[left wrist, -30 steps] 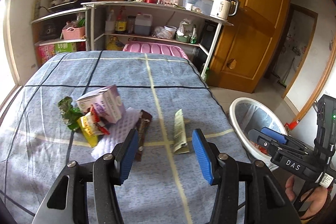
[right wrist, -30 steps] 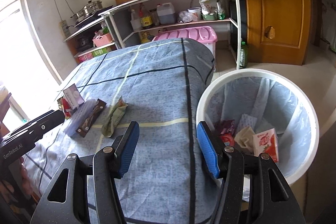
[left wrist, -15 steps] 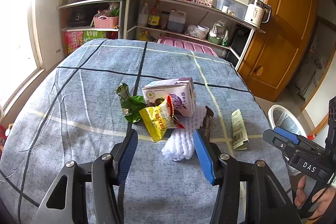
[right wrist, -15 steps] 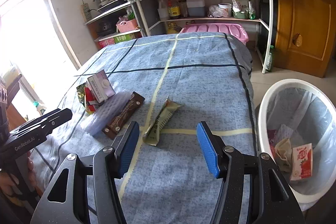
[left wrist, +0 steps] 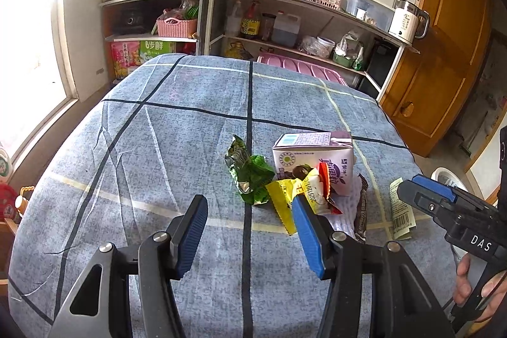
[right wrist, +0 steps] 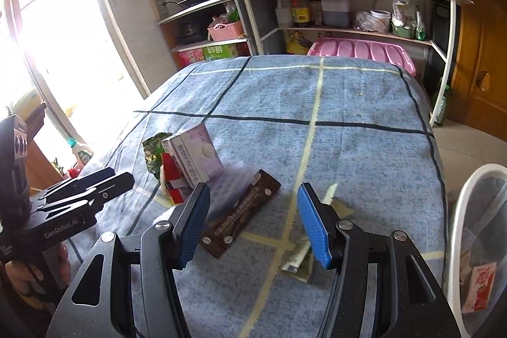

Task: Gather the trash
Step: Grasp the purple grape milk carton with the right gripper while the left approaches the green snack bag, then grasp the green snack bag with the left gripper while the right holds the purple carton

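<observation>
**Both grippers empty above the trash**

The left gripper [left wrist: 250, 230] and the right gripper [right wrist: 253, 224] stand wide and hold nothing. The trash lies on the counter [left wrist: 190, 148]: milk carton [left wrist: 313, 160], green wrapper [left wrist: 250, 176], brown wrapper [right wrist: 240, 220]. The bin [right wrist: 456, 217] stands beside the counter.

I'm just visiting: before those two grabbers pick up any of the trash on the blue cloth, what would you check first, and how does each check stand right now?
1. Left gripper open and empty: ok.
2. Right gripper open and empty: ok.
3. Brown wrapper lying flat between the right gripper's fingers in its view: ok.
4. Green wrapper free of the pile: ok, it lies beside the purple carton.
5. Yellow wrapper free to lift: not ok, it is tucked under a red-and-white packet.
6. Bin within reach: cannot tell.
</observation>
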`<action>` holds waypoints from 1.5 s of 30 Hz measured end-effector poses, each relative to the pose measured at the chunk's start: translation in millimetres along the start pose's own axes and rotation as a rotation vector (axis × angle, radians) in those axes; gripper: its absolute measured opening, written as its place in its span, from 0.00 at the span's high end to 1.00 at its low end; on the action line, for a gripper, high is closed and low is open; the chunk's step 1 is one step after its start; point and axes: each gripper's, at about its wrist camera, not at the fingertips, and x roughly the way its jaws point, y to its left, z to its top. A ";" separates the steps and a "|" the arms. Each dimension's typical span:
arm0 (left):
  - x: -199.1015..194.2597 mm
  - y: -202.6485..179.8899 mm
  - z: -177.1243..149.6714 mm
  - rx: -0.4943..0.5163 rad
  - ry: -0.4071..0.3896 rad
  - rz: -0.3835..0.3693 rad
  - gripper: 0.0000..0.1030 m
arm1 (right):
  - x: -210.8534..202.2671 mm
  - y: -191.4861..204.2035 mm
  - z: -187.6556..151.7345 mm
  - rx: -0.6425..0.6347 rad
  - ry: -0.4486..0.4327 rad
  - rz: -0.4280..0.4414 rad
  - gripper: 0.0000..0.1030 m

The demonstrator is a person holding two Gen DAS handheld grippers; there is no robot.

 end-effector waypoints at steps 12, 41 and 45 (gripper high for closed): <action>17.1 21.1 9.5 -0.024 0.021 -0.021 0.46 | 45.4 32.3 29.6 -0.061 0.027 0.089 0.36; 51.3 15.0 21.3 -0.020 0.081 -0.054 0.46 | 36.6 19.0 14.9 -0.013 -0.046 0.084 0.62; 61.0 13.8 26.3 -0.041 0.092 -0.049 0.46 | 32.0 11.7 11.5 0.029 -0.063 0.091 0.62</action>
